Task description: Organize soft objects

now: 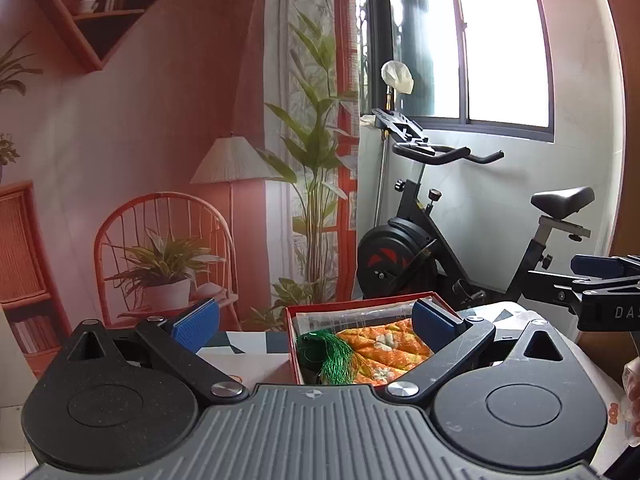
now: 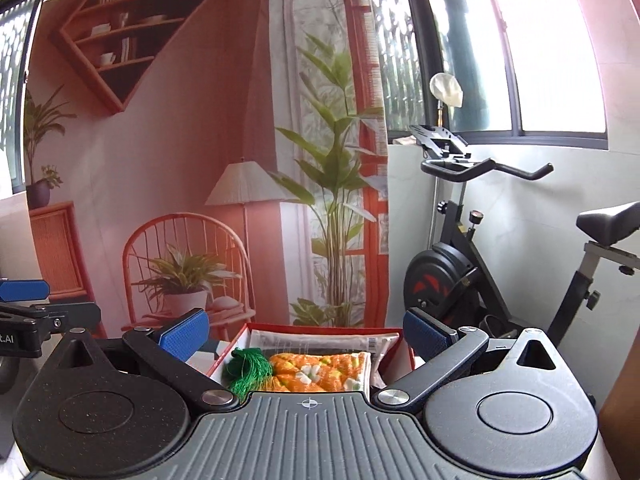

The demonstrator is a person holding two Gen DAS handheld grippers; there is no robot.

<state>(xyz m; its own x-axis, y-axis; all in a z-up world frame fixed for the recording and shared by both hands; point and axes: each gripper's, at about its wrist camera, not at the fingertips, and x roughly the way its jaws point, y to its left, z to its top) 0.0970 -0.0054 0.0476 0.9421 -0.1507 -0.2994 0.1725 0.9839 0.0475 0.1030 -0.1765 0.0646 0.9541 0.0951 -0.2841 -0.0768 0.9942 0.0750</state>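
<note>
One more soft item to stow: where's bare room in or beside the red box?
The red box is crowded: green tassel, orange floral cloth, plastic packet. Free: patterned tabletop left of the box, by the left gripper.

We are in a room of a home. We see an exercise bike (image 1: 460, 232) standing by a tiled wall under a window (image 1: 492, 40), and a printed backdrop (image 2: 180, 140) showing a cosy living room hangs beside it.

Wide-spread left tongs (image 1: 316, 326) frame the red box (image 1: 294, 354) holding orange cloth (image 1: 384, 350).
</note>
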